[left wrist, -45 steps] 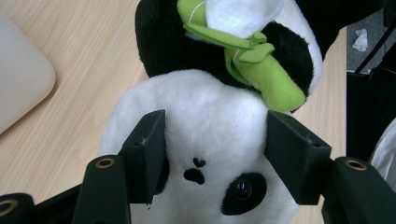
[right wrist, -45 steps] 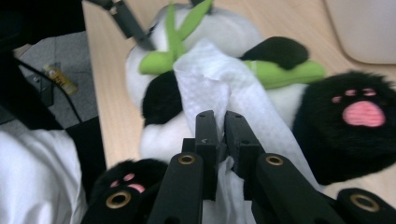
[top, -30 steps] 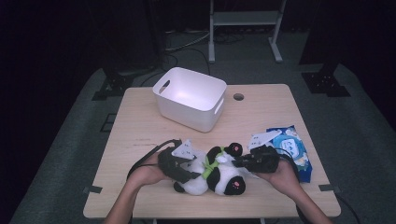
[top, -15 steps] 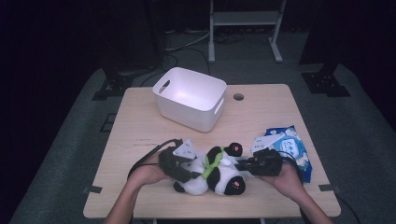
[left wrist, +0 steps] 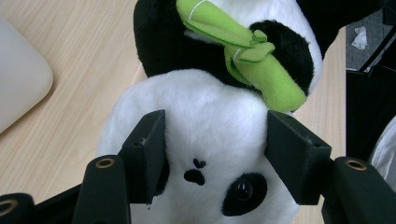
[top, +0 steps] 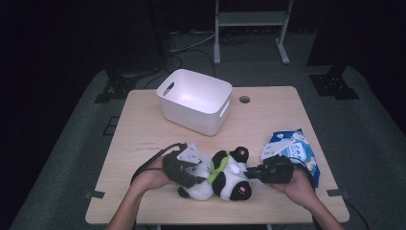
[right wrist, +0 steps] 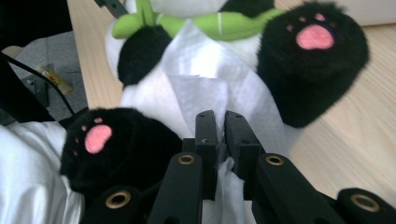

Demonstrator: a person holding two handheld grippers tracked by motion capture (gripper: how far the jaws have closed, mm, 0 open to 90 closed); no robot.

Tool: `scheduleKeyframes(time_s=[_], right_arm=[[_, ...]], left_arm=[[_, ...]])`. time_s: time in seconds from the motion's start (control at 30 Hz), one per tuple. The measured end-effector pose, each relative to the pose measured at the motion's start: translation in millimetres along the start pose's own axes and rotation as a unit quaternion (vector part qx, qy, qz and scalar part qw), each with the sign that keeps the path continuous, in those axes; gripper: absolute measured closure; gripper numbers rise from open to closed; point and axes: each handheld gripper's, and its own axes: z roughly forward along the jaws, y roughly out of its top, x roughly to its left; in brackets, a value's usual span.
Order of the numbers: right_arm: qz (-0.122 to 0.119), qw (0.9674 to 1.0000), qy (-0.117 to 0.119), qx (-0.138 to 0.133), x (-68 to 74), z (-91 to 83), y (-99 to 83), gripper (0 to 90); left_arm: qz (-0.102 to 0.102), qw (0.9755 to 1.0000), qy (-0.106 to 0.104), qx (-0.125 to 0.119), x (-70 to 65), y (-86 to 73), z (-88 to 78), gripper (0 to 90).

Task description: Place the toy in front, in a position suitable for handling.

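Wiping step, I judge. My left hand-held gripper [left wrist: 210, 140] half-open, clamping panda plush [top: 218, 177] head, plush lying on tabletop [top: 268, 120] near front edge. Right hand-held gripper [right wrist: 220, 123] pinched shut on white wipe [right wrist: 205, 88] over belly. Next: rub wipe across fur, keep head steady.

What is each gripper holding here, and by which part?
The left gripper clamps the plush panda by its head, a jaw on each side. The right gripper pinches a white wipe by its near end, draped over the panda's belly.
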Motion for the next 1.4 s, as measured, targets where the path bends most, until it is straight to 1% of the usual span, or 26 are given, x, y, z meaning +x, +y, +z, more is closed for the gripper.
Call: scheduleKeyframes(time_s=[0.13,0.4,0.53,0.6,0.73,0.8,1.03,1.1,1.17,1.3,1.4], right_arm=[[0.006,0.9999,-0.008,0.001,-4.7,-5.0,-5.2,83.6],[0.033,0.9992,-0.022,0.007,-12.6,-11.8,-24.0,83.3],[0.046,0.9986,-0.026,0.01,-14.3,-8.6,-33.8,83.3],[0.055,0.9979,-0.028,0.019,-16.2,-4.3,-39.4,82.6],[0.064,0.9966,-0.036,0.039,-17.4,2.7,-48.0,80.9],[0.065,0.9958,-0.046,0.045,-16.9,2.4,-50.4,81.0],[0.081,0.9945,-0.048,0.046,-17.1,-2.7,-61.3,81.1],[0.085,0.9941,-0.046,0.05,-16.8,-3.1,-63.6,79.0],[0.086,0.9938,-0.044,0.055,-16.9,-3.2,-64.5,74.3],[0.091,0.9943,-0.044,0.034,-16.7,-9.7,-58.9,65.1],[0.088,0.9954,-0.034,0.017,-15.6,-15.6,-52.4,60.8]], left_arm=[[-0.001,1.0,-0.001,-0.003,0.3,-1.1,-0.1,38.5],[0.001,1.0,-0.001,-0.001,0.1,-0.7,-0.4,38.4],[0.001,1.0,-0.001,-0.001,-0.1,-0.9,-0.5,38.4],[0.001,1.0,-0.001,-0.001,-0.2,-0.8,-0.5,38.4],[0.002,1.0,-0.002,-0.001,0.0,-0.8,-0.6,38.3],[0.001,1.0,-0.002,-0.002,0.1,-1.1,-0.5,38.3],[0.003,1.0,-0.001,0.0,-0.6,-0.8,-0.7,38.3],[0.003,1.0,-0.001,0.001,-0.7,-0.3,-0.6,38.3],[0.003,1.0,-0.001,0.002,-0.5,-0.2,-0.7,38.3],[0.003,1.0,-0.002,0.0,-0.3,-0.7,-0.8,38.2],[0.0,1.0,-0.002,-0.004,-0.3,-1.3,-0.8,38.1]])
